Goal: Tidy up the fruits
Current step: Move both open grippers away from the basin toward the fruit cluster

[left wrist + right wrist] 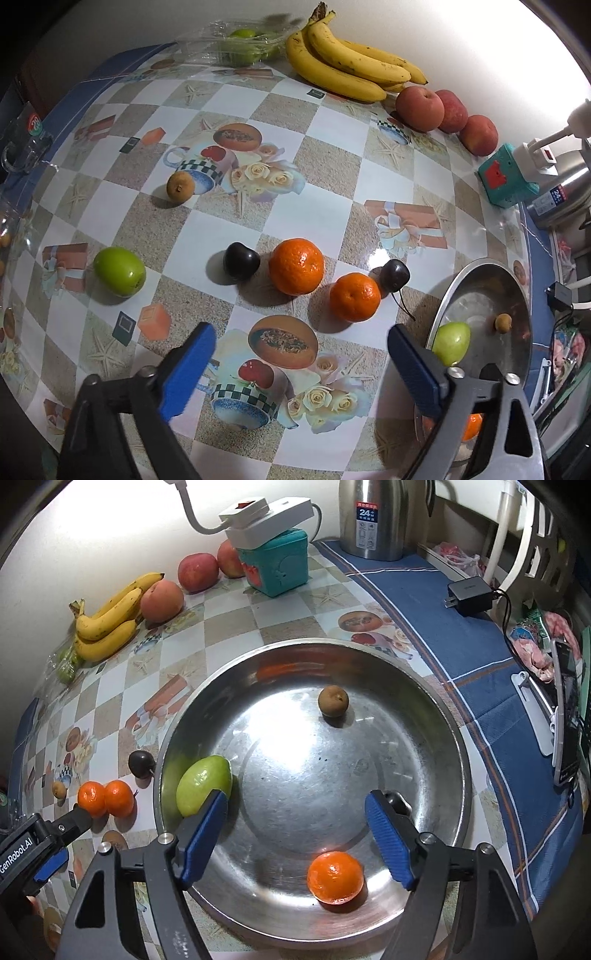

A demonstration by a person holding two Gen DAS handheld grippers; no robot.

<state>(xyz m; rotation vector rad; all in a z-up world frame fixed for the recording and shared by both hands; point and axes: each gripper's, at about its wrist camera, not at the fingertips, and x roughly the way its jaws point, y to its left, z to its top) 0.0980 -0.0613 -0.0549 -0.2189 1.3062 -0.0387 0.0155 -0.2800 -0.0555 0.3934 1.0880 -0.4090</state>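
Left gripper (pixel 301 347) with blue pads spread wide, nothing between them, hovering over the checkered patterned tablecloth (pixel 332 177). Just ahead of it: larger orange mandarin (pixel 296 266) and smaller orange mandarin (pixel 355 297) side by side, a dark cherry (pixel 241 261) left of the larger one, a stemmed dark cherry (pixel 395 275) touching the smaller one from behind. Farther left, round green fruit (pixel 119 271); beyond it, small brown longan (pixel 180 186).

Right gripper (pixel 295 821) likewise wide apart and empty, poised above the round stainless-steel basin (pixel 424 701). Inside the basin: glossy orange mandarin (pixel 335 877) below the right pad and clear of it, pale green fruit (pixel 204 790) against the left wall beside the left pad, brown longan (pixel 333 700) toward the far side. Dark round thing behind the right pad, too hidden to tell.

Along the wall: yellow banana bunch (pixel 347 62), three red apples (pixel 420 109).
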